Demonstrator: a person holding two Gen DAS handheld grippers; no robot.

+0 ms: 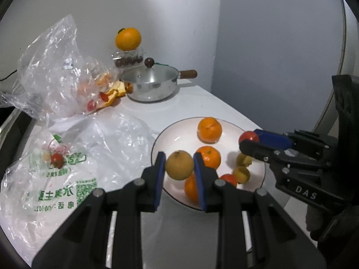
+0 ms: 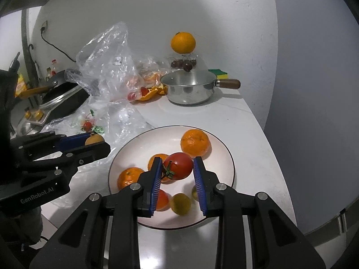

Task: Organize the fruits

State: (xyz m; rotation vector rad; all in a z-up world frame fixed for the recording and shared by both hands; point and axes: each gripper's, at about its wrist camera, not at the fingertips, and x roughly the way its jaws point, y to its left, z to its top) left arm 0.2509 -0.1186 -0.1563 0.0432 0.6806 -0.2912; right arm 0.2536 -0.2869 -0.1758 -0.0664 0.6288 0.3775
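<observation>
Plate (image 2: 224, 148) rim nears counter (image 2: 258, 130) edge, bags (image 1: 107, 139) left

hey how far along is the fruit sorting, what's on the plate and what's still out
Partly done. The plate already holds three oranges, a tomato and two small yellow-green fruits. In hand: the left gripper grips a yellowish fruit and the right gripper grips a red tomato, both above the plate. Left: small tomatoes in the plastic bags and a big orange on a clear box by the wall.
</observation>
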